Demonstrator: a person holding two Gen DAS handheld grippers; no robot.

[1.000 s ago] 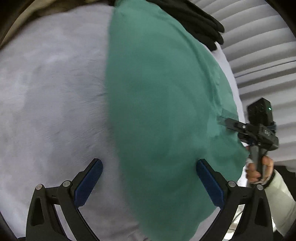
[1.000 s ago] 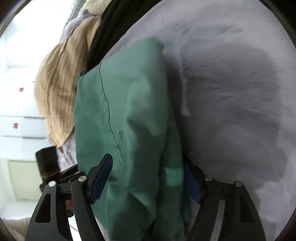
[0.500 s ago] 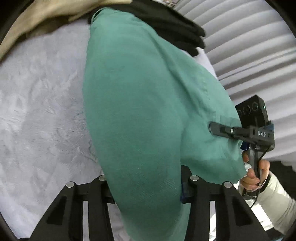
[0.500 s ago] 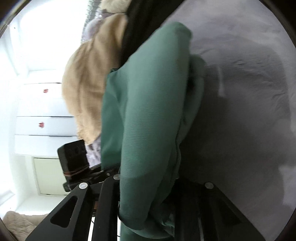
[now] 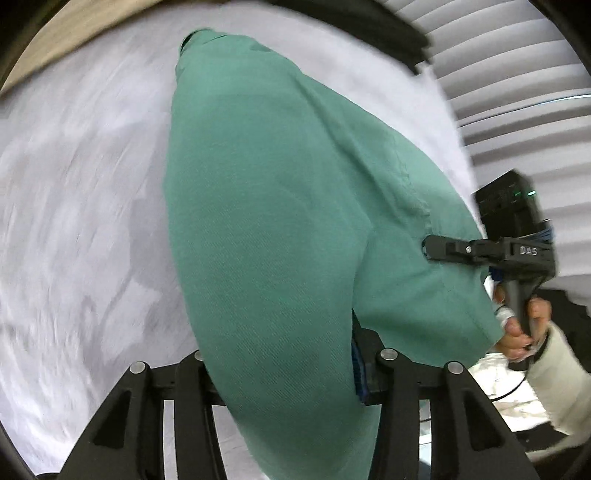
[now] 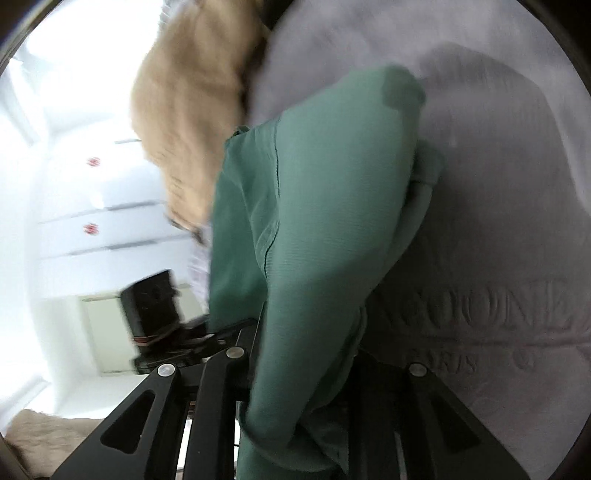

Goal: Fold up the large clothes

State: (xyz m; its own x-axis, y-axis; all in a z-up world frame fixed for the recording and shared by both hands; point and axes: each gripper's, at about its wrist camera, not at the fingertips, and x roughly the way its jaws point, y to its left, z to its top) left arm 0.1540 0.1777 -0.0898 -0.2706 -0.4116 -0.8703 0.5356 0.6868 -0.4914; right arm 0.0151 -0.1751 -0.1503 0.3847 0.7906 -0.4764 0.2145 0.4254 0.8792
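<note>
A large green garment [image 5: 280, 229] hangs folded between my two grippers above a white quilted bed [image 5: 74, 206]. My left gripper [image 5: 284, 365] is shut on its near edge; the cloth hides the fingertips. My right gripper [image 5: 428, 248] shows at the right in the left wrist view, pinching the garment's other side. In the right wrist view my right gripper [image 6: 306, 373] is shut on the green garment [image 6: 325, 206], which drapes over the fingers. The left gripper [image 6: 177, 332] shows blurred at left there.
A tan ribbed garment [image 6: 192, 122] and a black garment [image 5: 373, 26] lie at the far end of the bed [image 6: 498, 229]. White drawers [image 6: 92, 229] stand beyond. Pleated white blinds [image 5: 509, 74] are on the right. The person's hand [image 5: 524, 328] holds the right gripper's handle.
Both grippers went from open to shut on the green garment and lifted it off the bed. The views have swung and are blurred by motion.
</note>
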